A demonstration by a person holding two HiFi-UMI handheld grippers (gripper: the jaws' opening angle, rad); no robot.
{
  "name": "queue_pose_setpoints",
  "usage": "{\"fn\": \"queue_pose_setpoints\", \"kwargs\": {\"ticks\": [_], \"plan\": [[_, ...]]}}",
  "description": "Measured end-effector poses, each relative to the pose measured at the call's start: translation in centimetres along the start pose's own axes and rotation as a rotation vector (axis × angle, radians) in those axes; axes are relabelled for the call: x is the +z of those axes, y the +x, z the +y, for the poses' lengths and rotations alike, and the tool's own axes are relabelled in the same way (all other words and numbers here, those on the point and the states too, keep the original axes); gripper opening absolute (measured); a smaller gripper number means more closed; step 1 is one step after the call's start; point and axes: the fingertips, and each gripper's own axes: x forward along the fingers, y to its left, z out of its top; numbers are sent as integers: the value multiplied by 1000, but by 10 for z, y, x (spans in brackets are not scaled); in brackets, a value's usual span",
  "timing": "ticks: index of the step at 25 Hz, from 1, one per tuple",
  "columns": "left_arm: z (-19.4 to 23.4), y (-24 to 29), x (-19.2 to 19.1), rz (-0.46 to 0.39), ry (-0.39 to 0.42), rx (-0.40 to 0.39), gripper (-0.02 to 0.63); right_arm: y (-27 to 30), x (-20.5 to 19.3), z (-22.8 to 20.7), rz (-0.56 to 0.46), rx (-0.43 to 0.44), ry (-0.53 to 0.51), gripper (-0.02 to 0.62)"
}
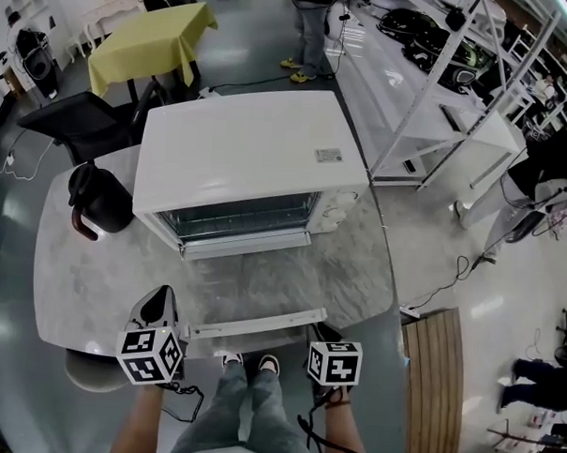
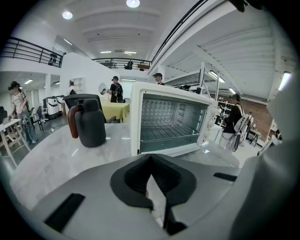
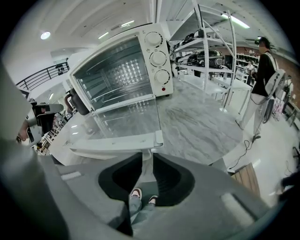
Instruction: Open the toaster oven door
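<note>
**Oven door hangs open between two grippers**

Far ahead of the left jaws, and off to their left, a black jug with a red handle stands on the table.

The left gripper sits low at the near edge of the table. Its jaws are pressed together at the tips, and nothing is pinched between them.

Ahead of these jaws, and a bit to their right, stands the white oven. Its front is wide open, and the wire rack inside is plain to see.

The glass door is swung all the way down. It reaches out from the bottom of the oven toward the person, low over the table.

A long white bar runs along the near edge of the door. It lies between the two grippers. Its left end is just to the right of the left jaws.

The right gripper is at the other end of the bar. Its jaws are a little apart, with a thin gap between them. Nothing is pinched there. Through the gap you can see the floor and the person's shoes.

The right end of the bar is just past the tips of these jaws, a bit to their left. I cannot tell if it touches them.

Further ahead of the right jaws, three round knobs sit one above the other on the right side of the oven front.
</note>
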Motion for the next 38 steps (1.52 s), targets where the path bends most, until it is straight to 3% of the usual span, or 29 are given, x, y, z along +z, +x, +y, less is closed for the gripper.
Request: {"fn": "queue_pose_setpoints", "kwargs": {"ticks": [6,11,25,38], "plan": [[-13,6,13,-26,-5,-32,-5,-22,2,-13,-2,-34,14,74],[-21,2,35,-70,-14,-52,-5,-47,30,-16,-57,-66,6,67],[-14,-38,130,-303,-22,-56,-5,-120,163,1,-365,-124,-110,18],[19,-71,194,-467,-22,-34,-5,-158,246,43,-604,-113,-164,6]]}}
